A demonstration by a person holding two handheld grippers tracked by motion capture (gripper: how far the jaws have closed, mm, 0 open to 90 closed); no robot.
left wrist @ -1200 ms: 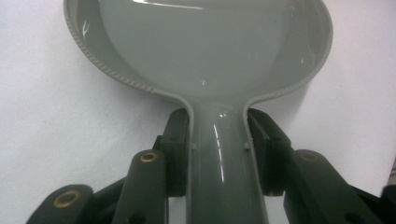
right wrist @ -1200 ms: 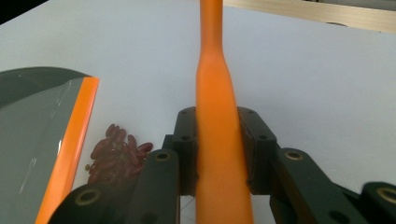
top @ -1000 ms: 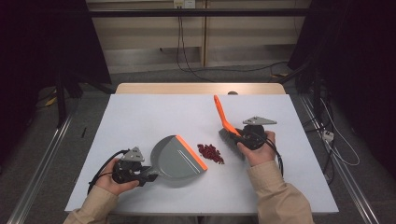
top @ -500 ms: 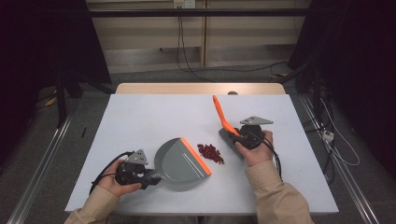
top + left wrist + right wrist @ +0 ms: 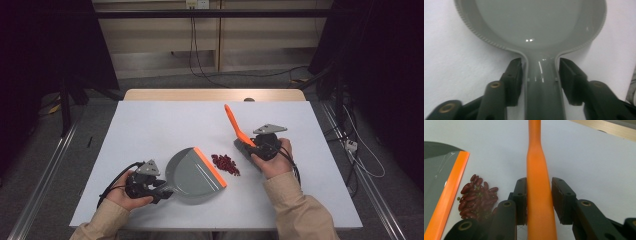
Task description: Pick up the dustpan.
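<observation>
A grey dustpan with an orange lip lies flat on the white table. Its handle runs between the jaws of my left gripper. These jaws have just been opening, and thin gaps show beside the handle. A small heap of dark red beans lies just off the lip. My right gripper straddles an orange brush handle that points up and away. Its jaws have just been opening too, and the right pad stands off the handle.
The beans sit between the dustpan and the right hand. A wooden strip borders the table's far edge, with cables on the floor beyond. Metal rails run along both sides of the table.
The dustpan's lip has come slightly closer to the beans. Both hands stay where they were.
</observation>
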